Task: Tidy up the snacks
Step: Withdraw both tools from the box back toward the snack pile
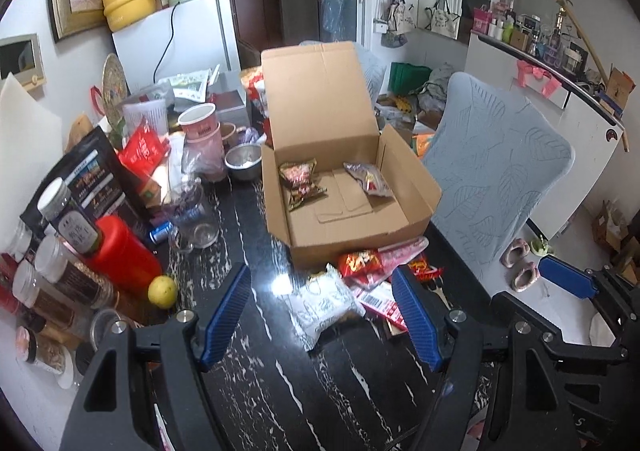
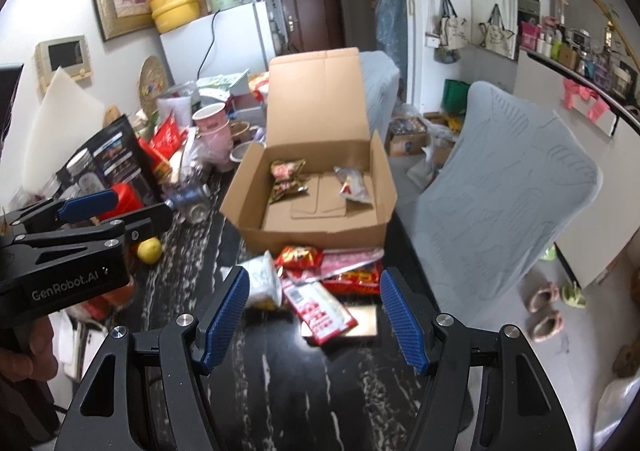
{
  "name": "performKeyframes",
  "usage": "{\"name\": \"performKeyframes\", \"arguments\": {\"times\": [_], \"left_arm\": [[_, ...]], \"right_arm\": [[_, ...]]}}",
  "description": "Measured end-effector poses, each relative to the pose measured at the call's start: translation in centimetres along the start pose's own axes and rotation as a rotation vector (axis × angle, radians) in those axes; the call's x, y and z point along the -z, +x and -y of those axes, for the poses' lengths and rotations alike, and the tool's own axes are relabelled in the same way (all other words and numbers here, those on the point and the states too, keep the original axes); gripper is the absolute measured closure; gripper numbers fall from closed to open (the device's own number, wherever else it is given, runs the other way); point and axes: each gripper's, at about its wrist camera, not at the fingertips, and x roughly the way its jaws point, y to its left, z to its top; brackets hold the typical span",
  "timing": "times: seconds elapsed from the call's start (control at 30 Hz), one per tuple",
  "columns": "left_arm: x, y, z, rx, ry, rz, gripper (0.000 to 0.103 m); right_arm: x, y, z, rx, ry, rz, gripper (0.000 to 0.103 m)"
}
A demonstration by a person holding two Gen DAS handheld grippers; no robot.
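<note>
A: Stock, left to right?
B: Black marbled worktop point(image 1: 248, 331). Lemon point(image 1: 162, 290) beside a red bottle point(image 1: 120, 251). White packet point(image 1: 324, 301), then red snack packets point(image 1: 360, 263), heaped just before the open cardboard box point(image 1: 356, 219).
A: Box contents?
B: Two packets: dark red one point(image 1: 301, 184) left, silver one point(image 1: 367, 179) right.
A: Tools?
B: Left gripper point(image 1: 326, 321): fingers wide, empty, above the white packet. Right gripper point(image 2: 316, 315): fingers wide, empty, above the red packets.

Snack pile point(image 2: 320, 283) blurred, labels unreadable; hand point(image 2: 16, 351) cut off at edge.
</note>
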Motion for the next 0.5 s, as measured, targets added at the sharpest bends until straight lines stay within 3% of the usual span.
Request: {"name": "performKeyframes", "arguments": {"times": [0.5], "left_arm": [[2.6, 4.1, -1.1, 0.045, -0.052, -0.113, 0.031]], "right_arm": [[1.7, 5.0, -0.3, -0.054, -0.026, -0.105, 0.034]]}}
